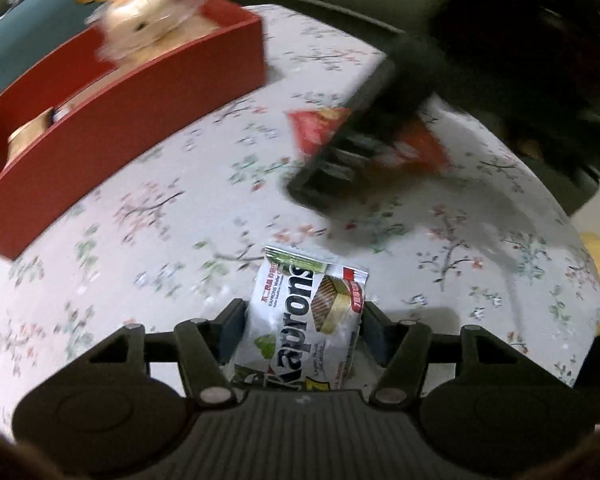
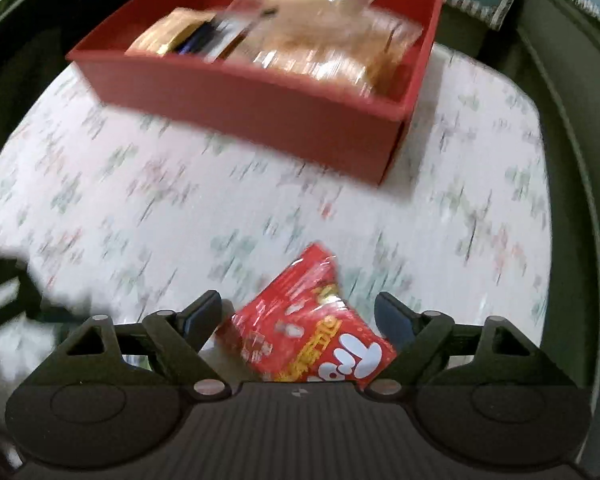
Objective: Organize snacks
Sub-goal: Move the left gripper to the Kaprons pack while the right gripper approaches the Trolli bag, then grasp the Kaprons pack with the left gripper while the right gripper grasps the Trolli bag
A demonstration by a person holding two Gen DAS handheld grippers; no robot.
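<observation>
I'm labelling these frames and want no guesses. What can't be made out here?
- Left wrist view: right gripper covers most of the red packet.
- Right wrist view: whether the jaws grip the red packet; motion blur.
- Both views: snacks in the red box are blurred, unidentifiable.

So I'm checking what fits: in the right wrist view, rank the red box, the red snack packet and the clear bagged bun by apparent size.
1. red box
2. clear bagged bun
3. red snack packet; it lies nearest the camera, so its true size is unsure.

a red snack packet [image 2: 312, 328] sits between the right gripper's [image 2: 300, 316] parted jaws.
</observation>
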